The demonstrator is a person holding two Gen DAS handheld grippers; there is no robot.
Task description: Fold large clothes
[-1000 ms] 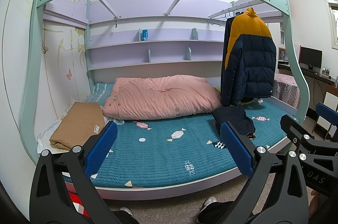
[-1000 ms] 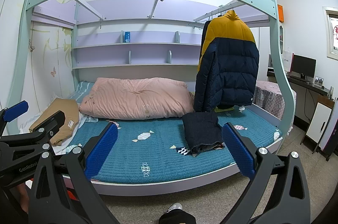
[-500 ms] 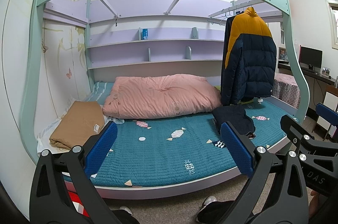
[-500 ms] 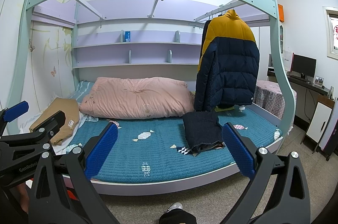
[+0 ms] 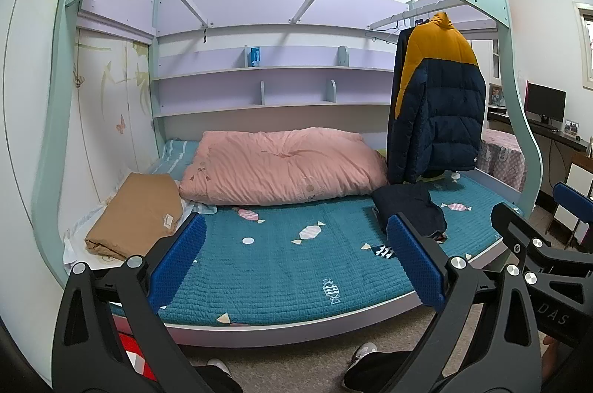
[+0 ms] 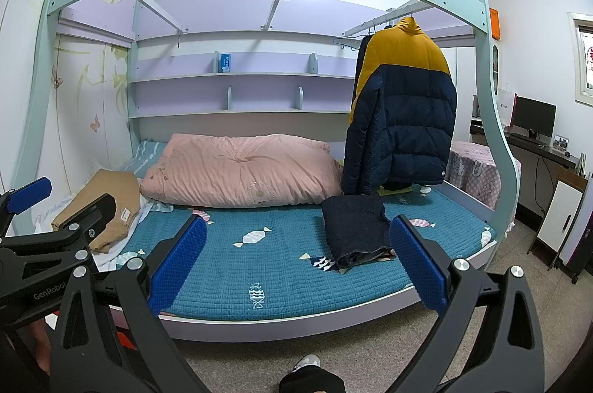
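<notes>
You stand at the near edge of the bed (image 5: pixel 281 282), left gripper (image 5: pixel 296 259) and right gripper (image 6: pixel 296 259) both spread wide and empty. Tan folded cloth (image 5: pixel 137 211) lies far left, pink duvet (image 6: pixel 241 170) centre, folded denim (image 6: pixel 355 230) right. The puffer jacket (image 6: pixel 404 119), bulky, yellow over navy, hangs far right; grabbing it carelessly could snag its hanger.

The left tongs (image 5: pixel 294 263) are showing two black, cut-out arms tipped with ribbed blue pads (image 5: pixel 178 261), with silver screws sitting at the joints. The right tongs (image 6: pixel 296 263) are looking the same, blue pads (image 6: pixel 417 263) on black arms; white "GenRobot" lettering is showing on the left tongs' body at that view's edge. Dark trousers (image 5: pixel 374 372) and a pale shoe (image 6: pixel 305 361) are showing below.
</notes>
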